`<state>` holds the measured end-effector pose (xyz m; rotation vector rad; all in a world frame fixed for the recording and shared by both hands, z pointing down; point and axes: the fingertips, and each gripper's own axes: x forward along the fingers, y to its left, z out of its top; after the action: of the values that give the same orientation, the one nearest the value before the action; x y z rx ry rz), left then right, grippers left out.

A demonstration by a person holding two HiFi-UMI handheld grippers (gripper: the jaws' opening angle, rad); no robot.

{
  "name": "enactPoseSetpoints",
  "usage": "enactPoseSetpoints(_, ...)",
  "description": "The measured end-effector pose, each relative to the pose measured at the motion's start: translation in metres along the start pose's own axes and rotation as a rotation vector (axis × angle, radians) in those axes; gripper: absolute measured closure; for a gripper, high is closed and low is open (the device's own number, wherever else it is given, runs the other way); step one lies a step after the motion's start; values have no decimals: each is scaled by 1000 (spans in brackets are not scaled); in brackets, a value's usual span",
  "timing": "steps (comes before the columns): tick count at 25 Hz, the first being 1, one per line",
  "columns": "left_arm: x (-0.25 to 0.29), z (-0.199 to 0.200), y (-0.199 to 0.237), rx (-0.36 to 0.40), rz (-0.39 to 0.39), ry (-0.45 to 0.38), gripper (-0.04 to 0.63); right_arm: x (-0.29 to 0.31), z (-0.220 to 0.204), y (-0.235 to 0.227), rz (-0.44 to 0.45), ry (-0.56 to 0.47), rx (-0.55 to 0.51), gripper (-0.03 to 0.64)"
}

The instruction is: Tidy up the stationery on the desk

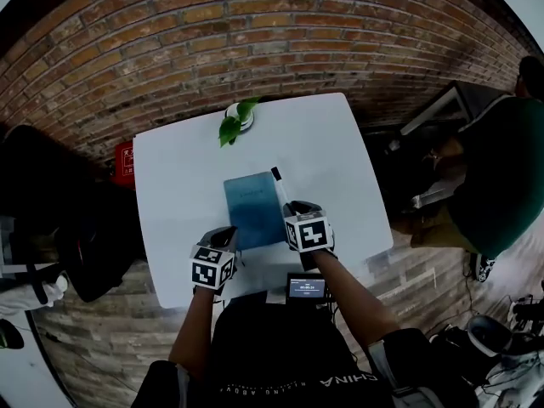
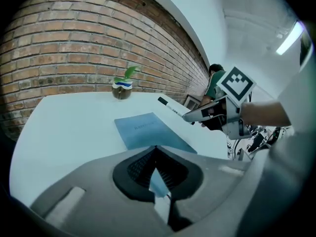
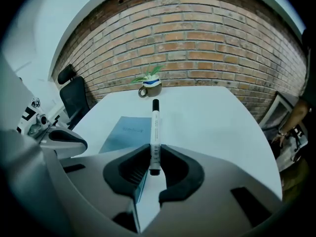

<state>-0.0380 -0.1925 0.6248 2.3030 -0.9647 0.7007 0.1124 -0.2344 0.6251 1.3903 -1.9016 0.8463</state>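
A blue notebook (image 1: 253, 209) lies flat in the middle of the white table (image 1: 187, 168). My right gripper (image 1: 289, 206) hovers at the notebook's right edge, shut on a white marker with a black cap (image 1: 279, 181) that sticks out forward. In the right gripper view the marker (image 3: 155, 132) sits lengthwise between the jaws of my right gripper (image 3: 155, 149), above the notebook (image 3: 126, 134). My left gripper (image 1: 231, 238) is at the notebook's near left corner. In the left gripper view my left gripper (image 2: 156, 149) has its jaws shut with nothing between them, the notebook (image 2: 148, 132) just ahead.
A small potted plant (image 1: 238, 117) stands at the table's far edge before a brick wall. A black office chair (image 3: 74, 95) is to the left. A person (image 1: 493, 177) is at the right. A small screen device (image 1: 306, 289) sits at the near edge.
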Motion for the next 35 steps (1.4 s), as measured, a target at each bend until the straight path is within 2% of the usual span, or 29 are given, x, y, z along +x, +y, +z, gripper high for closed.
enactPoseSetpoints(18, 4, -29, -11, 23, 0, 92, 584, 23, -51, -6, 71, 85, 216, 539)
enactPoseSetpoints(35, 5, -32, -13, 35, 15, 98, 584, 21, -55, -6, 124, 99, 232, 518)
